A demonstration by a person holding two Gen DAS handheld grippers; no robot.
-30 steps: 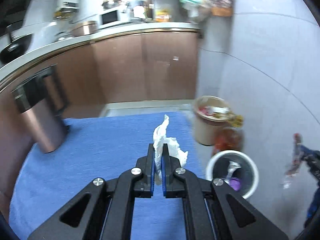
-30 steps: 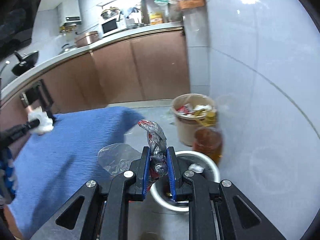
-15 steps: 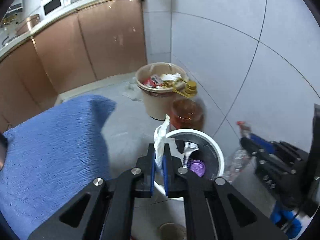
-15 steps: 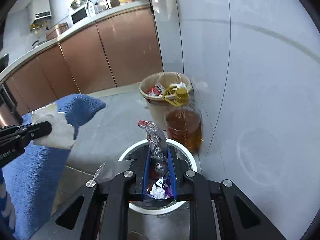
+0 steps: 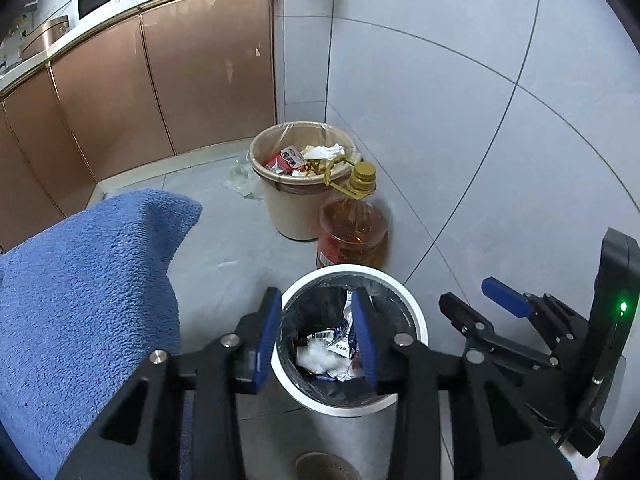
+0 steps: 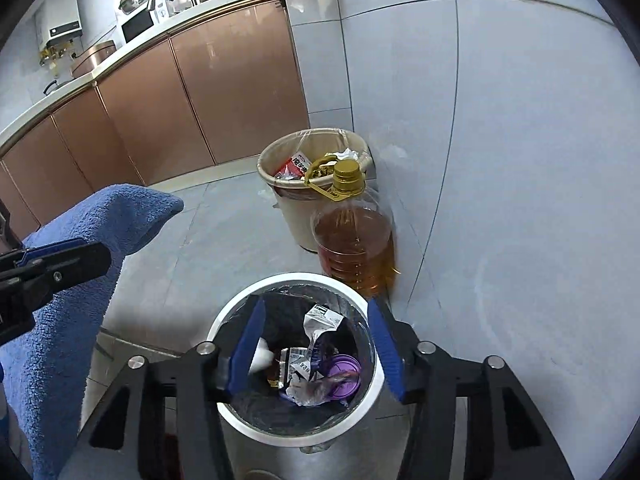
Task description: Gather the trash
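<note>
- White-rimmed bin [image 5: 404, 292] standing on the floor, holding crumpled tissue [image 5: 316, 358] and wrappers [image 6: 316, 320].
- Left hand-held gripper [image 5: 316, 336] tilting down over the bin, jaws just opening, gripping nothing.
- Right hand-held gripper [image 6: 316, 346] angling down likewise, jaws parting, empty.

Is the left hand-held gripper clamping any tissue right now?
No, the left hand-held gripper stands open and empty above the white-rimmed bin, with the tissue lying inside.
</note>
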